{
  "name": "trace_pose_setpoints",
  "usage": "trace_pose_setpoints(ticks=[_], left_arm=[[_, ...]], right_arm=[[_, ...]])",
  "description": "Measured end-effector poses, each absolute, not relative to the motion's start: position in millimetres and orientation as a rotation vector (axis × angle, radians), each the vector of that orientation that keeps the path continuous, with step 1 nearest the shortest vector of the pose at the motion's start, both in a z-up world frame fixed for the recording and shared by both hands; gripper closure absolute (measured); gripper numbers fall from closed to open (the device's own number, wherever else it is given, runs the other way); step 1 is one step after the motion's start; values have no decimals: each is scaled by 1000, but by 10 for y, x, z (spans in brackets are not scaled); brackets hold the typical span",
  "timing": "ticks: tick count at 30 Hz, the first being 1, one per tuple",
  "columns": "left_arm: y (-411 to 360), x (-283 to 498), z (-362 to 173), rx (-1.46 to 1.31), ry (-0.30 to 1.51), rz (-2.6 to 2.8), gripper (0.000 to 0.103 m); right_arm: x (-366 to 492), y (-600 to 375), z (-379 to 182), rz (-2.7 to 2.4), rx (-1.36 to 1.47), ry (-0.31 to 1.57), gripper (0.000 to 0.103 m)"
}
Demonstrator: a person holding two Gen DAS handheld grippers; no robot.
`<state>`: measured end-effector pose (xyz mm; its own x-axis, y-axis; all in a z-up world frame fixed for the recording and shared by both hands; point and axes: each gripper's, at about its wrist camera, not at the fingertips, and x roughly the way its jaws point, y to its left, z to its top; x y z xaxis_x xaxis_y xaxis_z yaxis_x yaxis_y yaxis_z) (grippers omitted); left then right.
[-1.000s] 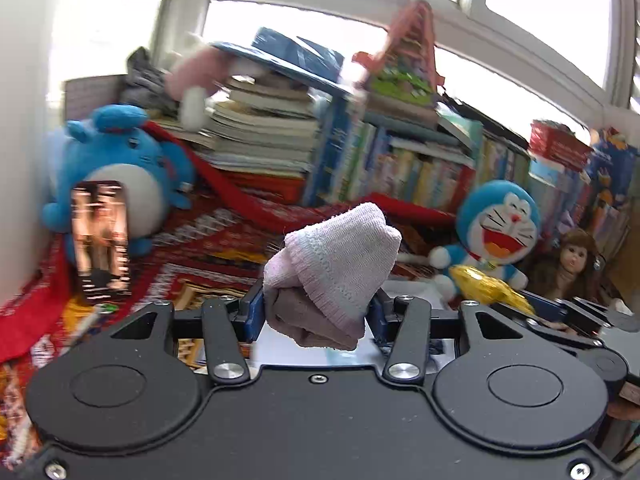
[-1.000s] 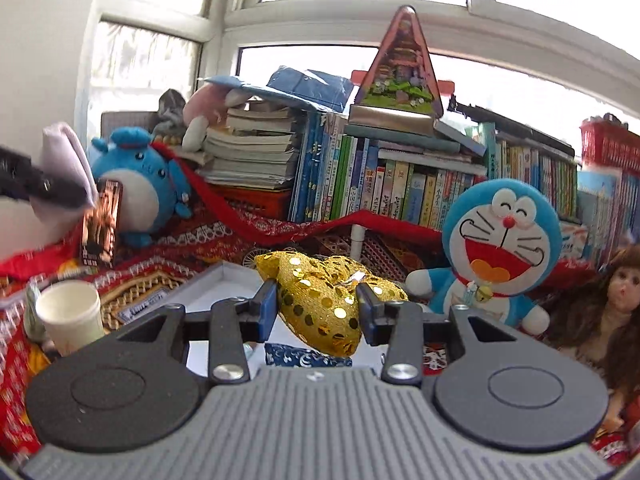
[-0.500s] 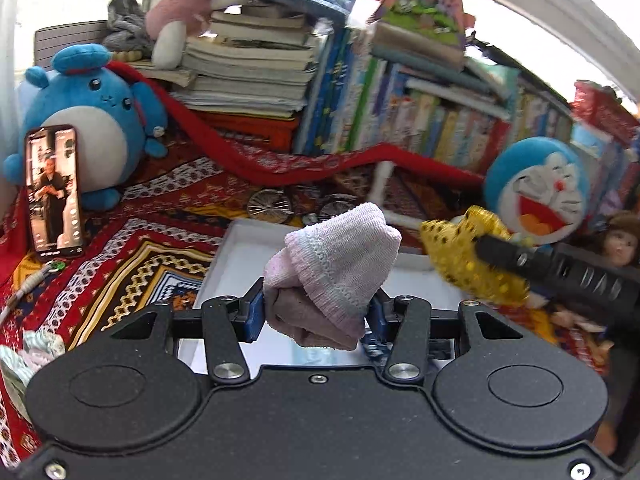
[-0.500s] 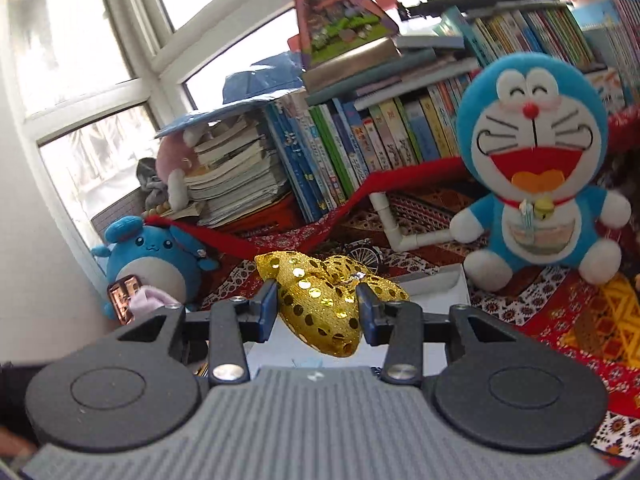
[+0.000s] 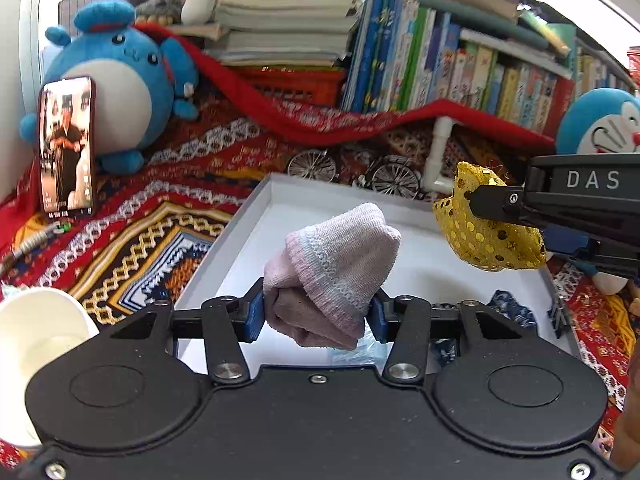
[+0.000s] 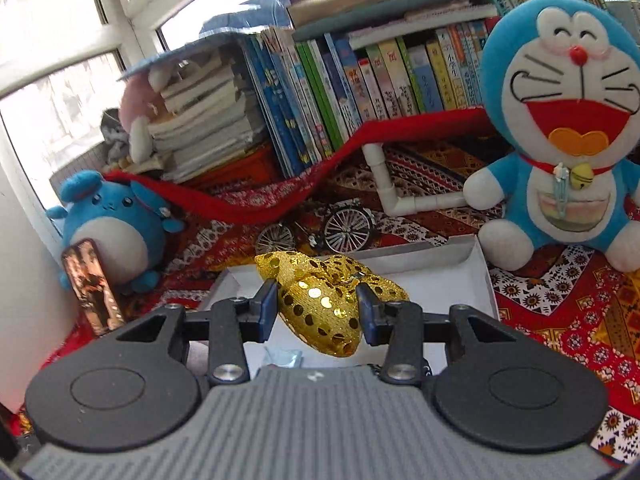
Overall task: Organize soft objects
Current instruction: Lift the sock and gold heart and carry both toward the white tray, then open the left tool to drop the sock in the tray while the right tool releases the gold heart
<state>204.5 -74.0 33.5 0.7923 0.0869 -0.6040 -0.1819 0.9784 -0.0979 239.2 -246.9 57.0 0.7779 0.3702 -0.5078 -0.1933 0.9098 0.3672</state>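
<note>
My left gripper [image 5: 318,312] is shut on a rolled pink sock [image 5: 332,272], held above the near half of a white shallow box [image 5: 256,216]. My right gripper [image 6: 318,310] is shut on a gold sequinned pouch [image 6: 324,304] over the same white box [image 6: 472,272]. In the left wrist view the right gripper [image 5: 476,216] comes in from the right with the gold pouch [image 5: 488,236] hanging over the box's right side. Blue patterned cloth [image 5: 508,310] and a clear packet [image 5: 356,354] lie in the box's near end.
The box rests on a red patterned rug [image 5: 152,240]. A blue round plush [image 5: 116,84] with a phone [image 5: 66,148] leaning on it stands at the left. A white paper cup [image 5: 36,340] is near left. Toy bicycles [image 6: 320,228], stacked books [image 5: 288,12] and a Doraemon plush [image 6: 568,128] line the back.
Both grippers have dropped toward the white box, still holding sock and pouch. The right gripper has rolled and swung in over the box's right side.
</note>
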Motion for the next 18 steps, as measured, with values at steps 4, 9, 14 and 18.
trace_pose_setpoints(ticks=[4, 9, 14, 18], left_arm=[[-710, 2115, 241, -163, 663, 154, 56], [-683, 2193, 167, -171, 684, 154, 56], [-678, 2245, 112, -171, 701, 147, 55], [-670, 2267, 98, -172, 705, 142, 54]], right_arm=[[2493, -2410, 475, 292, 285, 639, 56], [2572, -2383, 385, 288, 277, 673, 55], [2604, -2358, 304, 297, 274, 697, 53], [2624, -2334, 240, 297, 271, 719, 53]])
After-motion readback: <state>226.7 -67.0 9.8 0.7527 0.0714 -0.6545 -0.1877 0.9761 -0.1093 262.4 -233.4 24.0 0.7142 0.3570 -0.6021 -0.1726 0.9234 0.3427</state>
